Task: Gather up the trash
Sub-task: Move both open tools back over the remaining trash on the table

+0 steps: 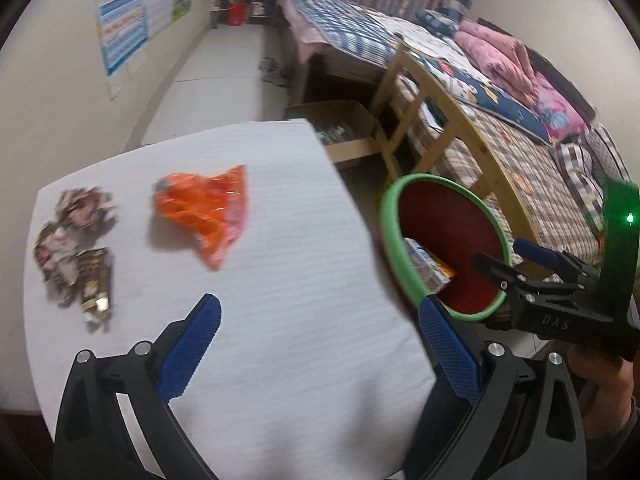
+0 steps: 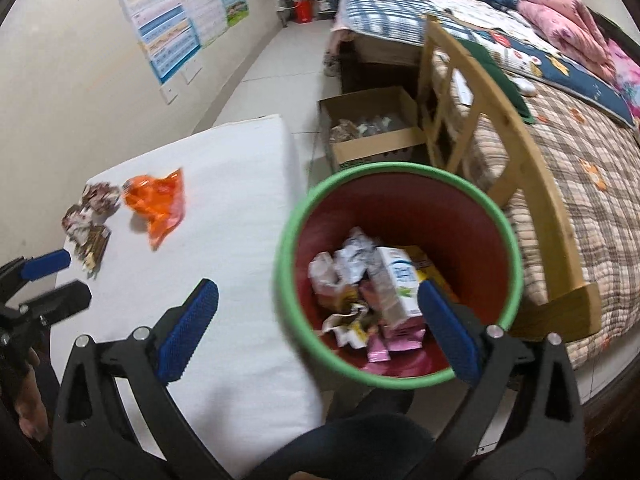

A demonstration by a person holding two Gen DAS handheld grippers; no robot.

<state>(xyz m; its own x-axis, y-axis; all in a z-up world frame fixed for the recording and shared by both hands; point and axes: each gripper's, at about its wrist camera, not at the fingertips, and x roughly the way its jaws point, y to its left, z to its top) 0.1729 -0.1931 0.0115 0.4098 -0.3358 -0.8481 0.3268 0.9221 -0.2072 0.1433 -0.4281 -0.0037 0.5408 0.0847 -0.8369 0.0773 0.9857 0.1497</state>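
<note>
Filling the right side of both views, a bed with a checked quilt and a wooden end rail is seen beside a white table, and a cardboard box stands on the floor between them. A red bin with a green rim is placed just off the table's right edge; it is already part filled with a milk carton, crumpled paper and pink packets.

Two pieces of trash are left on the table, both toward its far left end. The orange wrapper lies nearer the middle — thin, crinkly film, judged very light and soft but slippery, so it is best pinched across a bunched fold near its thick centre rather than at a flat edge, where it may slide out. The crumpled brown-and-white wrappers lie just beside it to the left, near the table's edge; they look like a loose cluster, likely to come apart unless gripped through the densest part.

The left gripper is held above the bare near part of the table, its blue fingers spread wide with nothing between them. The right gripper is held over the near rim of the bin, fingers equally wide apart and empty.
</note>
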